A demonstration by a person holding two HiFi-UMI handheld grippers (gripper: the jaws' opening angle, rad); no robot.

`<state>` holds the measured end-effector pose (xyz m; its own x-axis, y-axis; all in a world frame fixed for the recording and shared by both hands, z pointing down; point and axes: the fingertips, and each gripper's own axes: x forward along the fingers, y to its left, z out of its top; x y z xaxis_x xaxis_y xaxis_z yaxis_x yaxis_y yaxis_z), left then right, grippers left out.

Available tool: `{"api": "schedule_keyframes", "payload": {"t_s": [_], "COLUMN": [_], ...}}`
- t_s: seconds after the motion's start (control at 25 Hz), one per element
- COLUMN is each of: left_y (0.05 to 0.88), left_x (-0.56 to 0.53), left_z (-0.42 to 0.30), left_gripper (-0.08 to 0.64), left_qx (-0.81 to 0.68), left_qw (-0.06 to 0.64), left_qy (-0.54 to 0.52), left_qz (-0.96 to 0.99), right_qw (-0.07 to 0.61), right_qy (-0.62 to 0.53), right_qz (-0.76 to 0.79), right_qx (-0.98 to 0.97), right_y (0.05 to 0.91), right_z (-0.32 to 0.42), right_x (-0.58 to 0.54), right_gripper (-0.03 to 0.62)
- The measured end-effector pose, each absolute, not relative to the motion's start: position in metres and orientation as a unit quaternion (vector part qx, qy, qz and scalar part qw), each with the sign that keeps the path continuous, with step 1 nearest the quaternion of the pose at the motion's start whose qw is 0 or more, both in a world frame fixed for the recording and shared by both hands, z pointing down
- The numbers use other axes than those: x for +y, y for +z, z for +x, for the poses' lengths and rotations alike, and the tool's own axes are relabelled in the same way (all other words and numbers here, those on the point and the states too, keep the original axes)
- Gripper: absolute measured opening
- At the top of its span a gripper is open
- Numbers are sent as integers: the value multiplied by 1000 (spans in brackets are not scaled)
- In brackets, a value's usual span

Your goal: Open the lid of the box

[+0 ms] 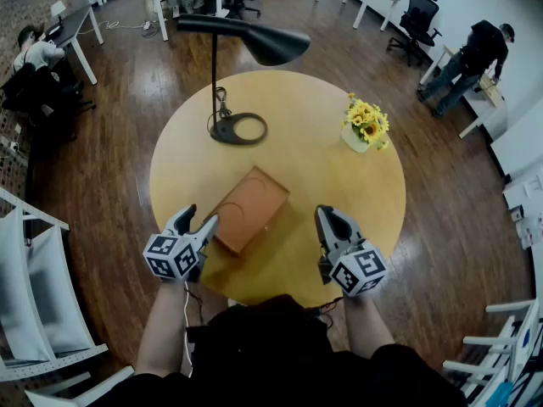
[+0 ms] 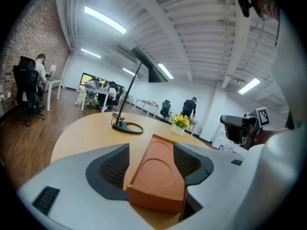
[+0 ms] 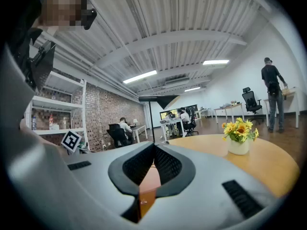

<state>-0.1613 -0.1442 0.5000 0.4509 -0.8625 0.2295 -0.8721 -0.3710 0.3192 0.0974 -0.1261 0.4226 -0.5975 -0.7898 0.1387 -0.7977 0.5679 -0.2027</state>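
Terracotta-coloured and rectangular, the lidded box [image 1: 250, 209] lies slantwise on the round pale wooden table [image 1: 339, 176], near the edge closest to the person. Its lid, embossed with a round ring, is down. The left gripper [image 1: 201, 218] has its jaws spread wide with the box's near end standing between them. Bare table shows between the box and one pad, so I judge that it straddles the box rather than clamps it. The right gripper [image 1: 329, 216] sits just to the box's right, apart from it, with its jaws pressed together on nothing. The step in hand looks like the approach, with the base to be braced before the lid is touched. Next, the left jaws would need to close on the box's lower part, below the lid's seam, to hold it down. The right gripper would then find the lid's edge, either parting to pinch it or wedging its closed tips under the lip, and lift. Whether the box has a hinge, and on which side, cannot be told.
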Motion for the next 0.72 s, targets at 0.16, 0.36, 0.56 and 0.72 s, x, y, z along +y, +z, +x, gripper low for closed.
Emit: {"api": "schedule_keyframes", "payload": {"t_s": [0.16, 0.36, 0.56, 0.72], "left_y": [544, 578, 594, 600], "left_x": [-167, -177, -178, -179], "left_z": [-147, -137, -134, -133], "left_gripper": [285, 284, 272, 273], "left_qx": [-521, -509, -493, -486], "left_qw": [244, 289, 315, 344], "left_qy": [79, 133, 176, 176], "left_qz": [814, 800, 791, 784], "right_qw": [26, 49, 141, 228], "right_qy": [126, 133, 139, 135], "right_qz": [445, 446, 425, 374], "right_qx": [-886, -884, -883, -889], "right_y": [431, 444, 490, 545], "right_z": [99, 106, 97, 75], "right_x": [-133, -137, -143, -138], "right_gripper": [3, 4, 7, 46]}}
